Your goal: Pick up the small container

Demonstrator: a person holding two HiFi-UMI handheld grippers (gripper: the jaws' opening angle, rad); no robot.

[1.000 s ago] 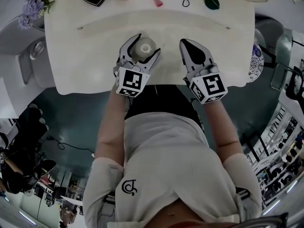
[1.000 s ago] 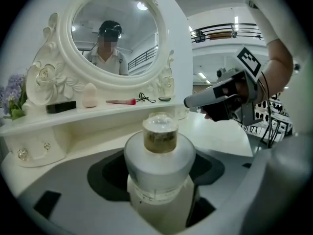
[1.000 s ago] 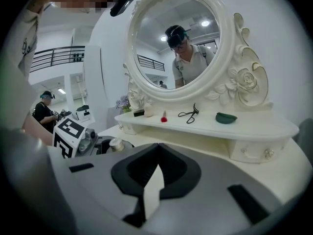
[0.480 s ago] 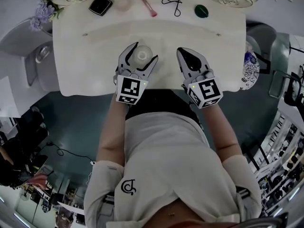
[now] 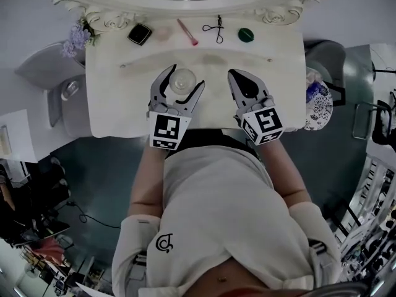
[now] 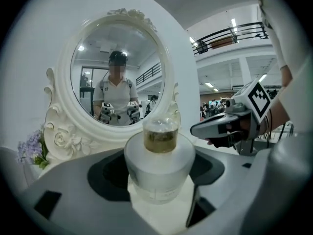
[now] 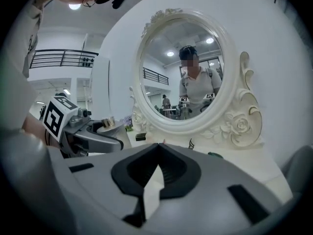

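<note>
The small container (image 5: 183, 79), a frosted jar with a gold-lined clear cap, sits between the jaws of my left gripper (image 5: 184, 81), which is shut on it and holds it above the white dressing table (image 5: 124, 107). In the left gripper view the jar (image 6: 159, 163) stands upright in the left gripper (image 6: 159, 182), pressed on both sides. My right gripper (image 5: 235, 77) hovers just right of it, shut and empty. The right gripper view shows the right gripper (image 7: 156, 148) with its tips meeting, and the left gripper (image 7: 95, 136) carrying the jar (image 7: 108, 123).
An ornate white oval mirror (image 6: 117, 82) stands at the table's back. Along the back lie purple flowers (image 5: 77, 40), a black compact (image 5: 140, 34), a pink brush (image 5: 187, 32), an eyelash curler (image 5: 218, 28) and a green lid (image 5: 245, 34). A patterned stool (image 5: 317, 101) stands at right.
Both grippers have risen above the tabletop, the left one carrying the container up with it. The mirror's frame has come into the head view.
</note>
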